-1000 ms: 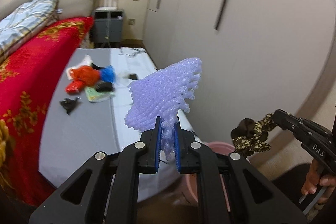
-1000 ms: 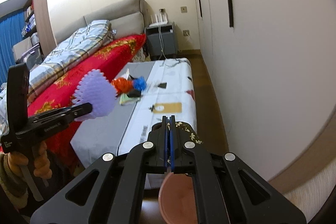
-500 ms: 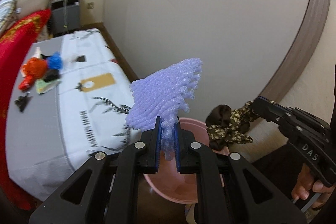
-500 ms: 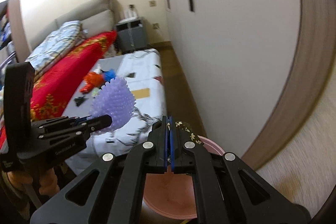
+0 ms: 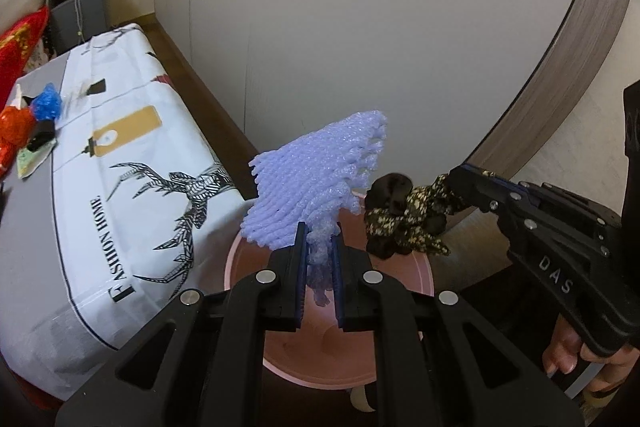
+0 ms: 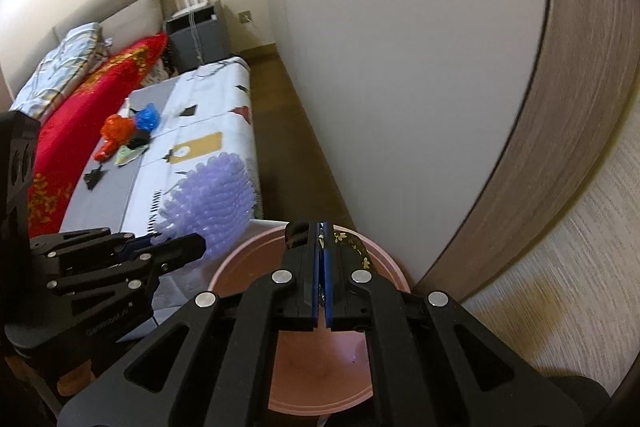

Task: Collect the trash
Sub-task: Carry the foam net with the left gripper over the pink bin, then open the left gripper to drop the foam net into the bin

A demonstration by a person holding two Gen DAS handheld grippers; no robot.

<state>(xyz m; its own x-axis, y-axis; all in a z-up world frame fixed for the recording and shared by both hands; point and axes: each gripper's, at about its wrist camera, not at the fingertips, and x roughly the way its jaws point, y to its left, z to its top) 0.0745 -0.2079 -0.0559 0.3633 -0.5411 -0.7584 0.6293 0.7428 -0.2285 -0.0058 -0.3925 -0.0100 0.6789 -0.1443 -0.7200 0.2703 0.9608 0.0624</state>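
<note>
**2 pieces of trash held over the pink bin**

The left hand-held gripper (image 5: 319,251) was closed tight on the lower end of a purple foam net (image 5: 316,183), so the net stood up like a fan above the jaws. The right hand-held gripper (image 6: 322,247) was closed almost fully on a dark cloth piece with gold flowers (image 5: 404,219), which hung in a bunch from its tip. Both pieces were over the open mouth of the pink bin (image 6: 384,255) on the floor, near each other but not touching. I think they were held there on purpose, so that each one would fall inside the bin when its jaws open. Both grippers pointed down at a slope, which seemed to serve the same aim.

More trash remained on the low tabletop (image 6: 216,107) beside the bed: an orange bag (image 6: 118,129), a blue bag (image 6: 147,118) and some small dark scraps (image 6: 93,179). So the task looked only partly done.
</note>
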